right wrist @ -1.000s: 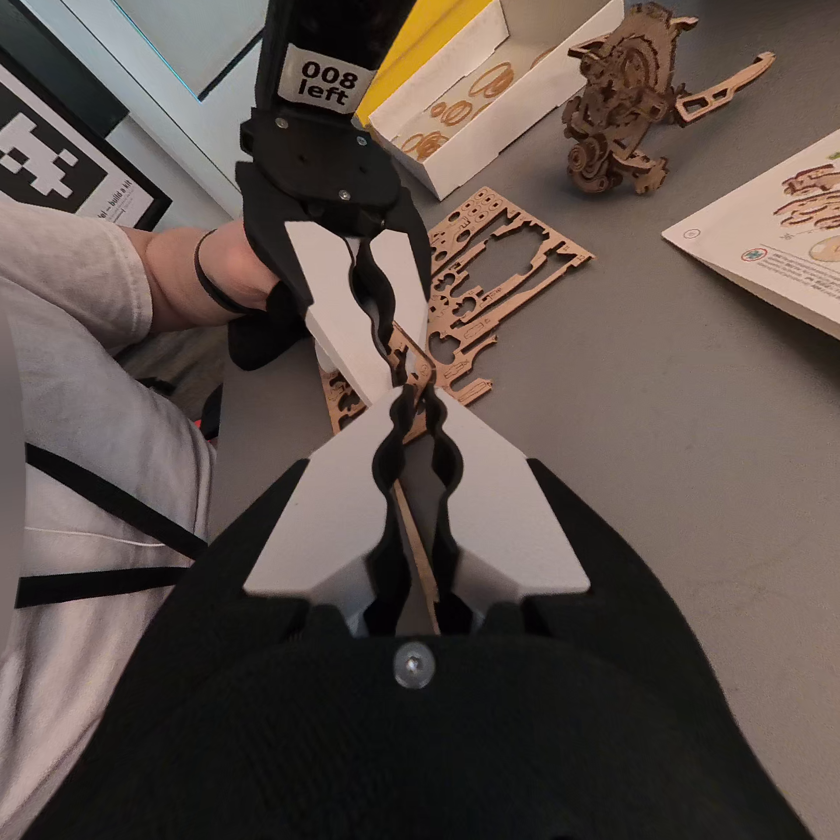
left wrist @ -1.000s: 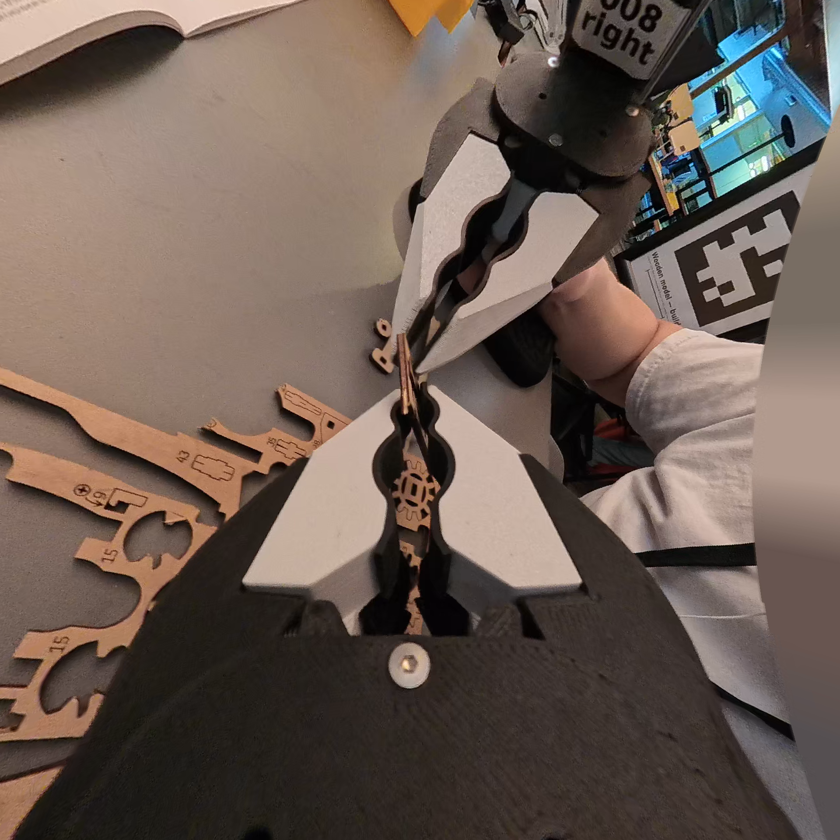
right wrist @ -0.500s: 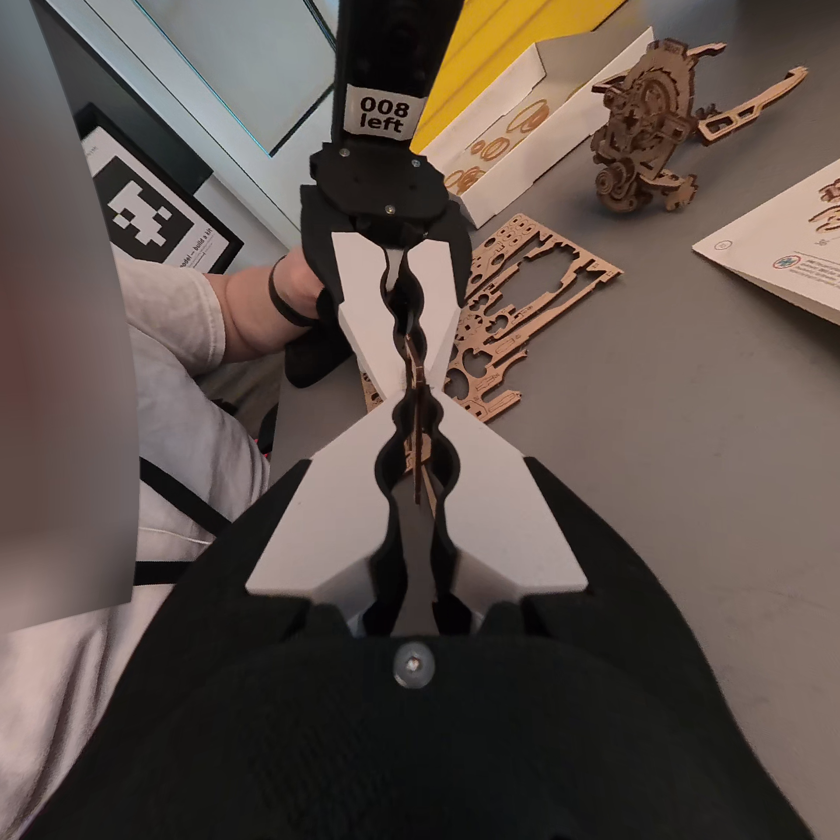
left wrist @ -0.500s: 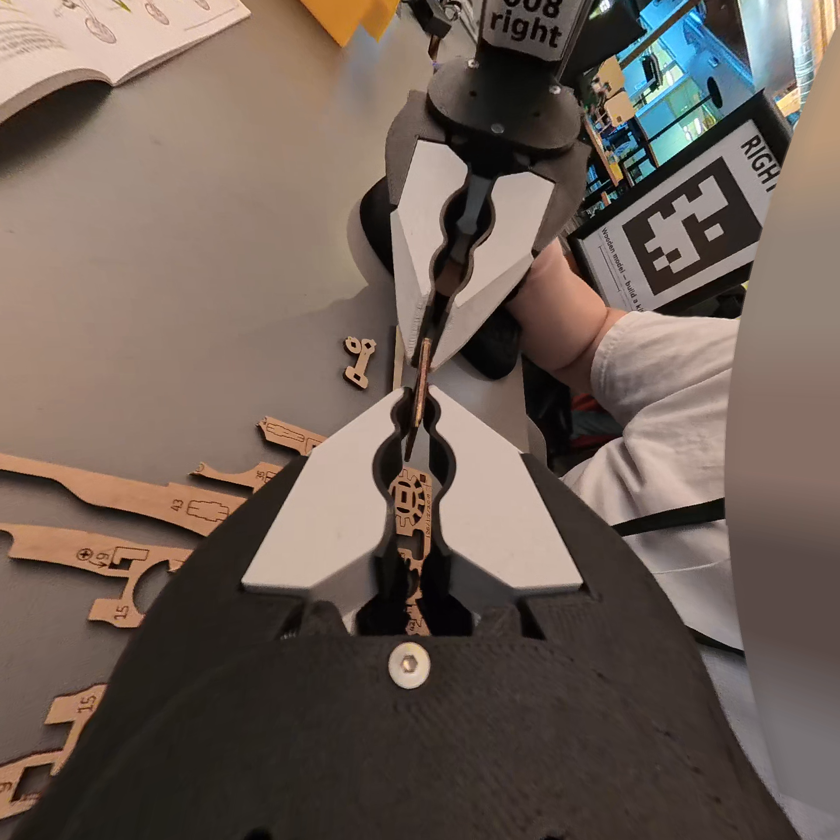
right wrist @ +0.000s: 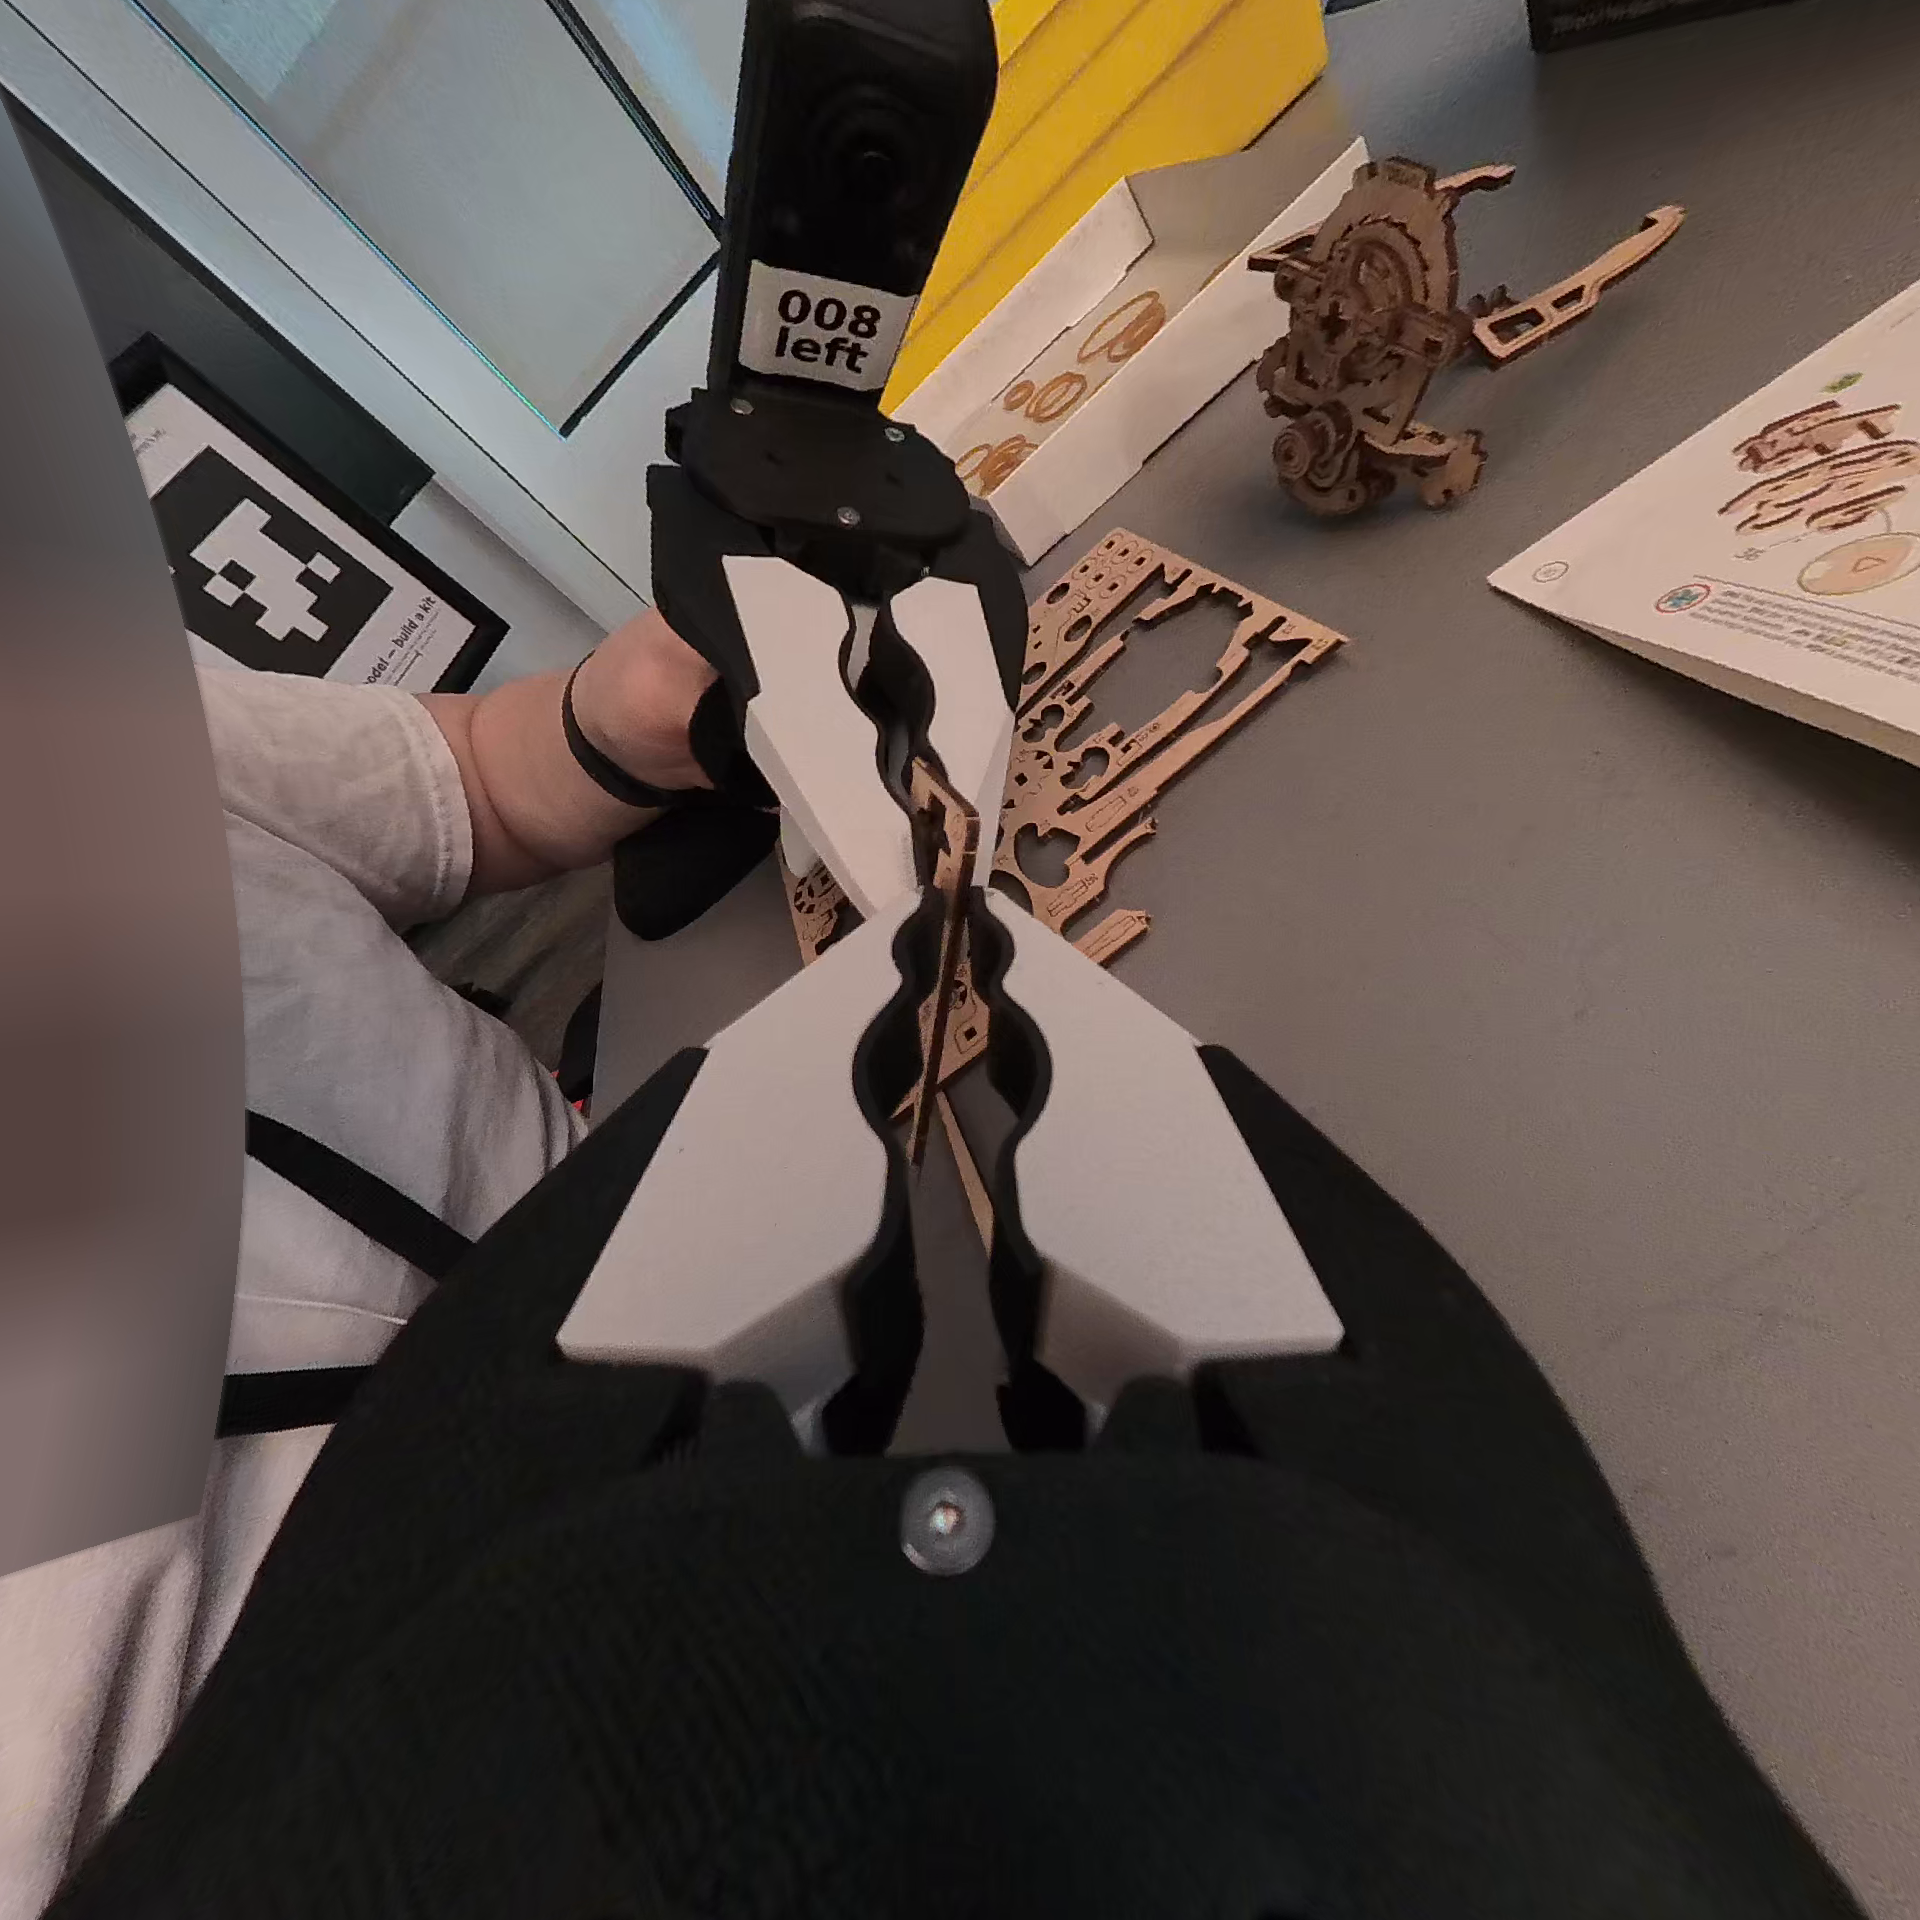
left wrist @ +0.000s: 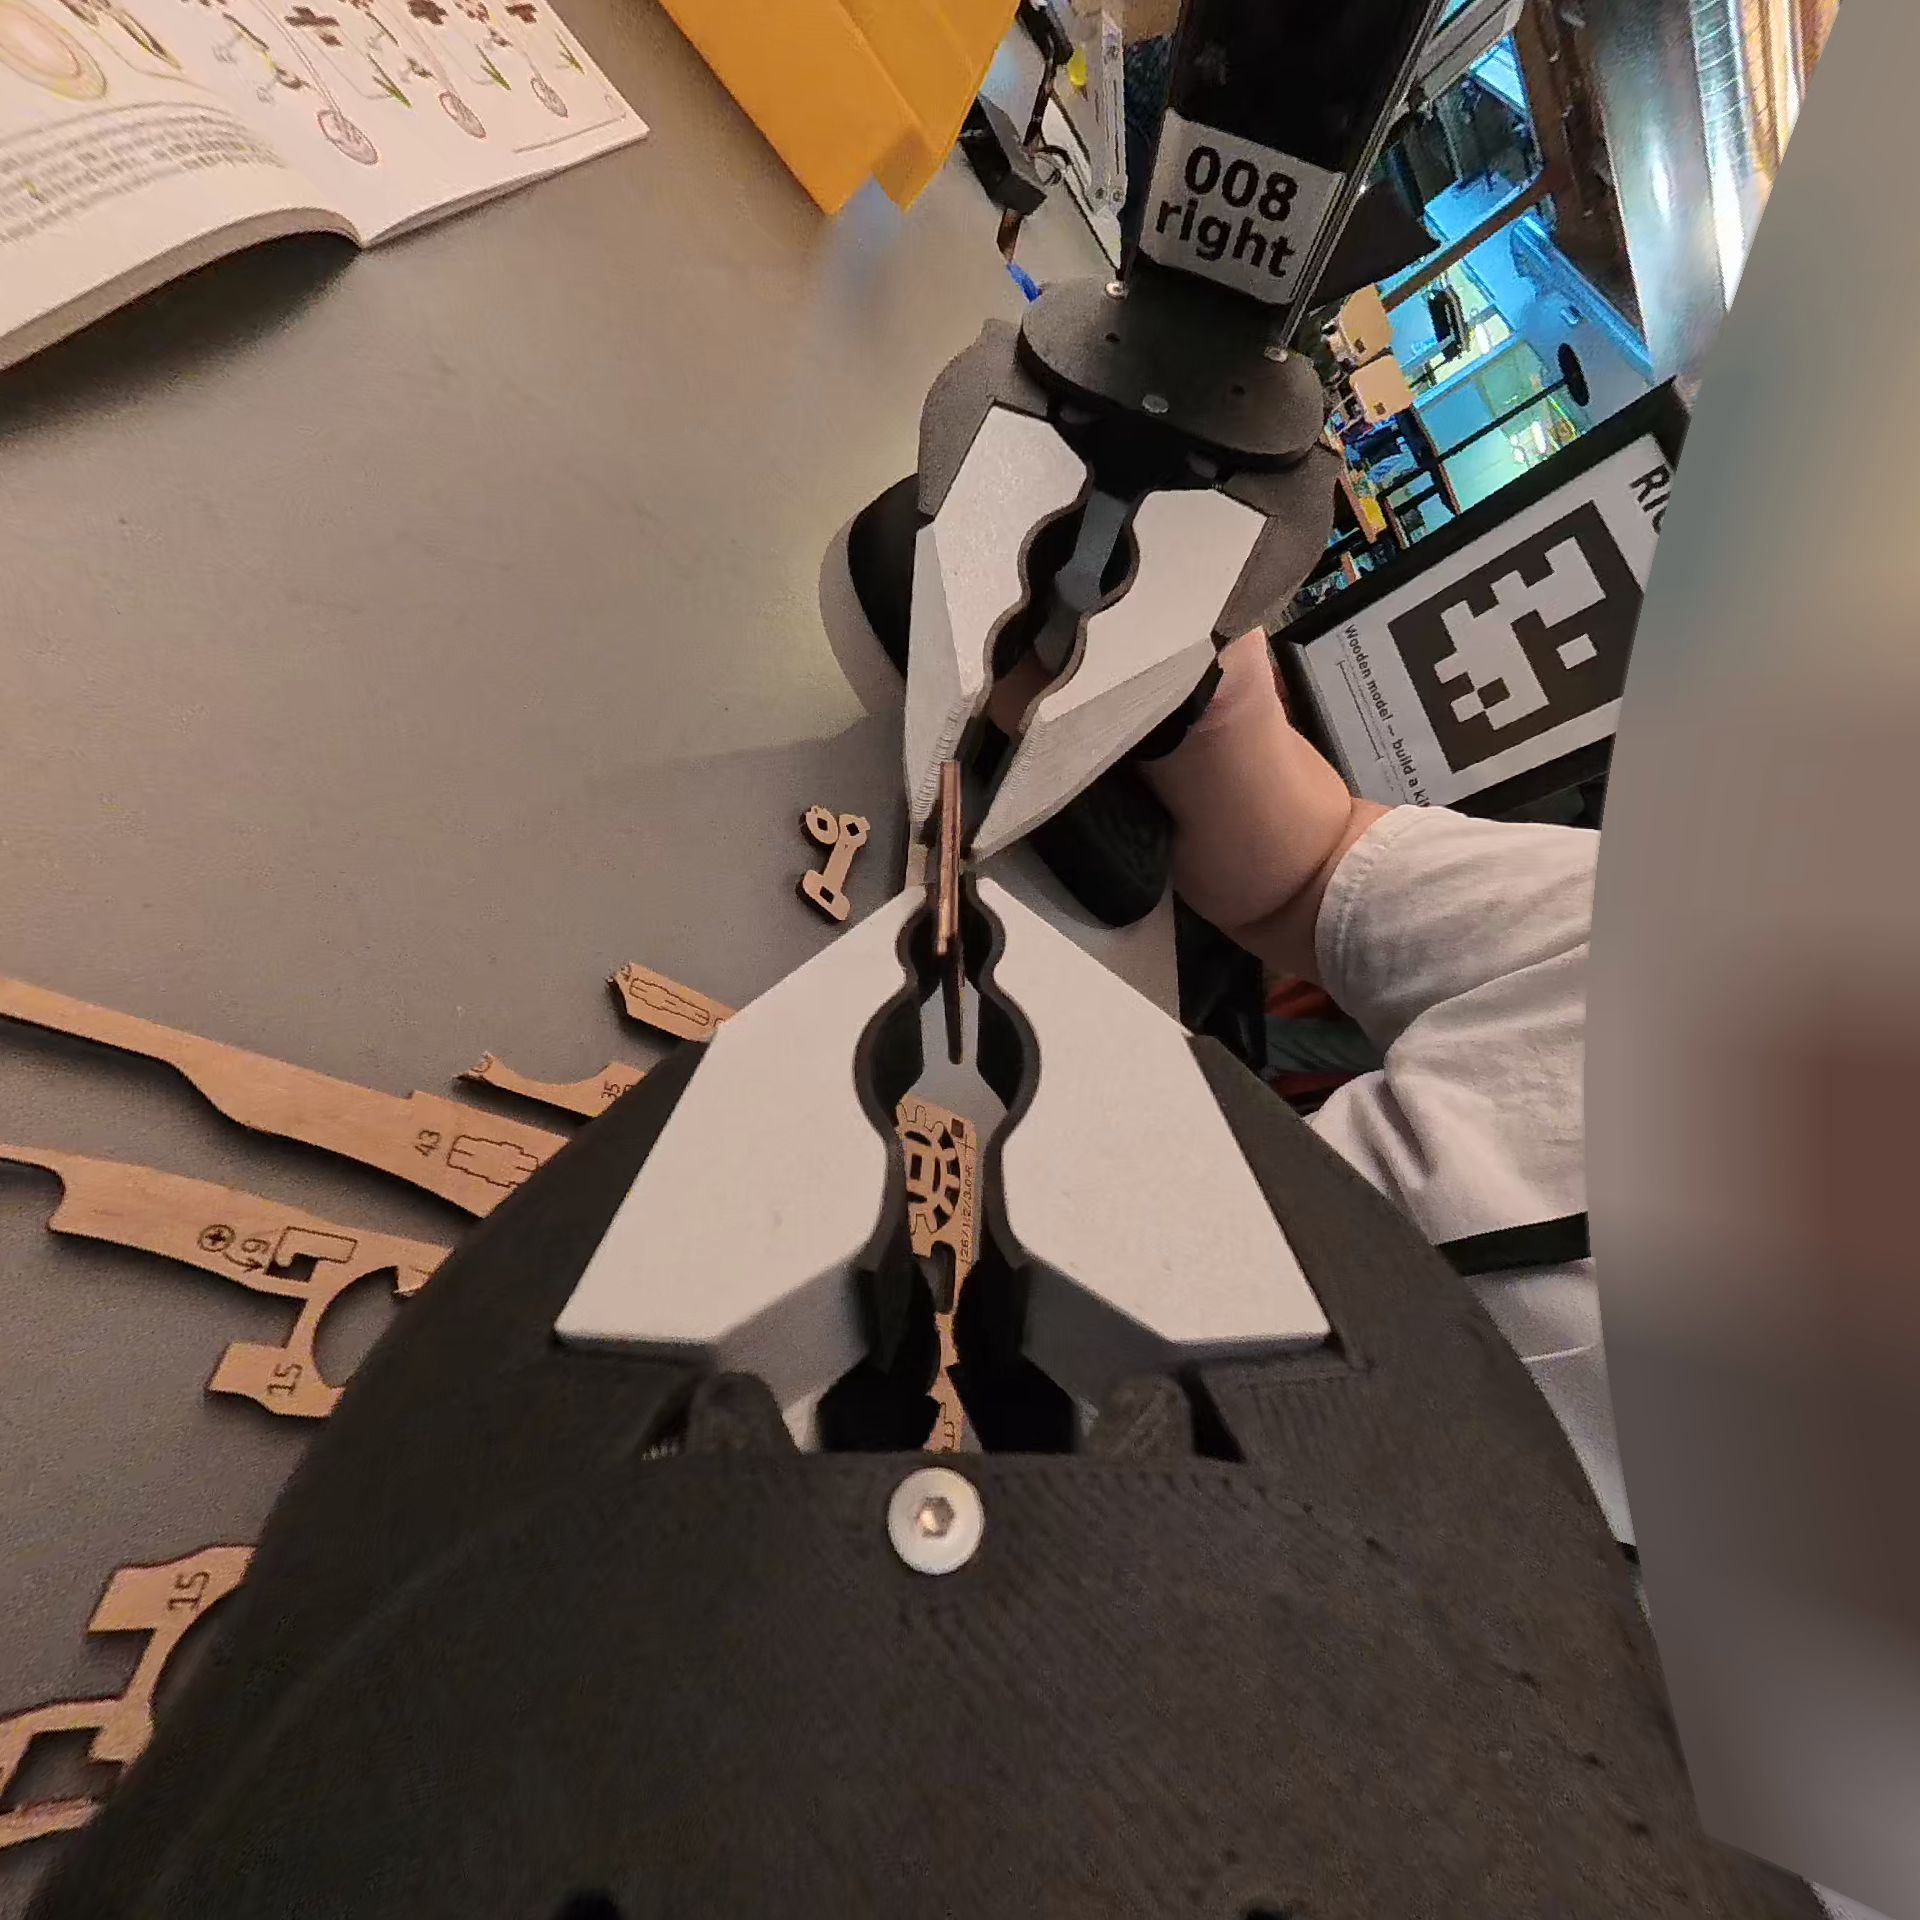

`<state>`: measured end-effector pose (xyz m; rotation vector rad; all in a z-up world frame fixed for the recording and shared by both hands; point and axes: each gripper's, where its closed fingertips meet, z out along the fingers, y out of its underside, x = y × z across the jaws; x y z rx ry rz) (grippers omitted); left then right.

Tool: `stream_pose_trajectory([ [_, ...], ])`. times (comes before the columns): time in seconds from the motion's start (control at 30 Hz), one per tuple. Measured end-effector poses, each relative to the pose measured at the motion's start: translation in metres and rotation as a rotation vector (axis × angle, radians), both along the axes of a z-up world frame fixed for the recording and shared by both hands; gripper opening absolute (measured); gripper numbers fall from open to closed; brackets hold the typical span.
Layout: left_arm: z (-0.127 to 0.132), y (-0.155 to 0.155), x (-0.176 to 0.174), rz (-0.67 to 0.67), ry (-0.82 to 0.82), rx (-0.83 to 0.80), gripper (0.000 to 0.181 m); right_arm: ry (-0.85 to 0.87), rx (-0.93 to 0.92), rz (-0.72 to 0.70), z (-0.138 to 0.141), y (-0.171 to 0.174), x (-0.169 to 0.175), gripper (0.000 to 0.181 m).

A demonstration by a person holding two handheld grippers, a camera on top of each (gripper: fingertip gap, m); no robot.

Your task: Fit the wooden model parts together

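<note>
the two grippers meet tip to tip above the grey table (right wrist: 1558,1091), each clenched on a thin wooden part. the left gripper (left wrist: 943,914) pinches a flat wooden piece (left wrist: 940,1184) engraved with a gear shape; the piece runs back between its white fingers (left wrist: 769,1164) toward the gripper body. the right gripper (right wrist: 951,914) grips a second wooden plate (right wrist: 948,997) on edge, with its far end poking out past the fingertips. in the left wrist view this plate shows as a thin dark edge at the point where both tips come together, and the two parts overlap or touch there; whether they are actually slotted together cannot be told.

all other things are placed relative to that meeting point. just beyond it in the right wrist view lies a cut-out wooden sheet (right wrist: 1164,727) flat on the table. farther off stands a built wooden model (right wrist: 1361,353) with gears and a long arm, and beside that an open white box (right wrist: 1101,395) holding round wooden rings. an instruction booklet (right wrist: 1745,561) lies well off to the side. in the left wrist view a small loose wooden link (left wrist: 831,862) sits near the tips, and sheet leftovers (left wrist: 270,1174) lie lower left. a person's hand (right wrist: 634,727) grasps the left gripper's handle.
</note>
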<state>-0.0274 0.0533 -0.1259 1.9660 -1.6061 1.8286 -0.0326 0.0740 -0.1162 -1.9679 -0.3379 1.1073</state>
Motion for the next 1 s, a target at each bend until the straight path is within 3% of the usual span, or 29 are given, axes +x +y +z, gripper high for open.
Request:
stream_pose_trajectory([
  [0.3, 0.000, 0.000, 0.000, -0.001, -0.007, 0.015, 0.000, 0.079, -0.040, 0.003, 0.003, 0.000, 0.002, 0.001],
  [1.0, -0.011, 0.000, 0.000, 0.008, 0.035, 0.111, 0.000, -0.083, -0.021, -0.005, -0.010, 0.001, -0.001, 0.001],
])
